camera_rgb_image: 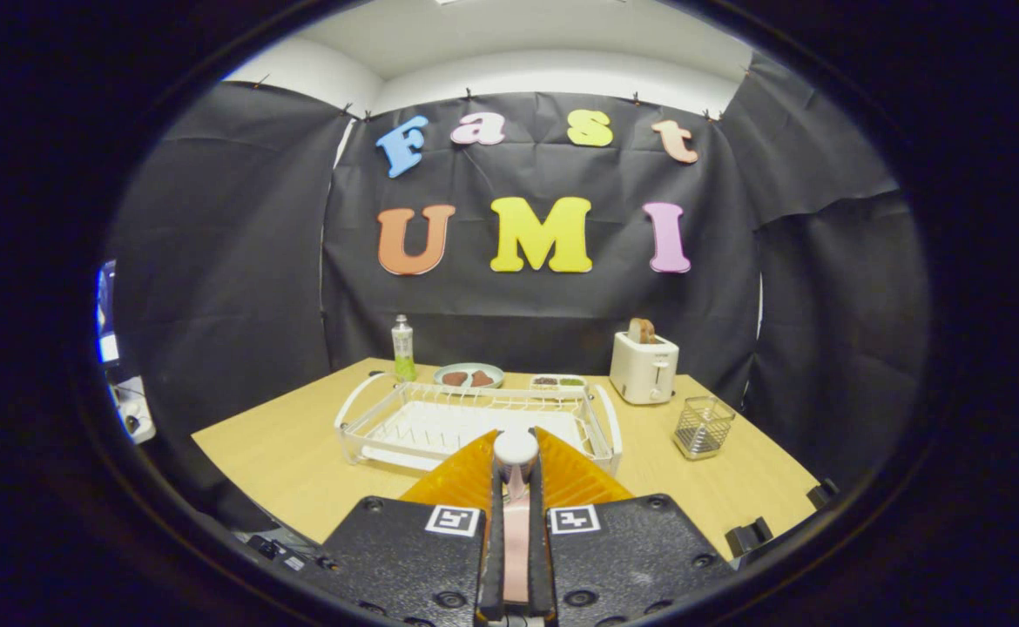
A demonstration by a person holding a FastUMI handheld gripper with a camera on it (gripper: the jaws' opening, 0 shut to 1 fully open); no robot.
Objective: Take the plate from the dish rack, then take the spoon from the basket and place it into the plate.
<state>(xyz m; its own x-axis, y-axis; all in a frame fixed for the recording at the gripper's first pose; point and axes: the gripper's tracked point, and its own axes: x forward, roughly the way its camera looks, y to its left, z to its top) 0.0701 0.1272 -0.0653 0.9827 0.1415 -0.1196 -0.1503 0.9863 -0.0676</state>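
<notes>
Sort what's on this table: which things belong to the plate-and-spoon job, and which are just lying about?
Job: tongs, shut on the pink-handled spoon; white wire dish rack, just beyond them; clear mesh basket, right of the rack.
Lying about: white toaster with bread; clear bottle of green liquid; round grey plate holding brown pieces; small white tray of food, all behind the rack.

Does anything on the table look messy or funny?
Nothing looks spilled or tipped. The dish rack sits flat, and the bottle, toaster and basket stand upright. The only unusual thing is the spoon pinched between the tongs, sticking out toward the rack.
</notes>
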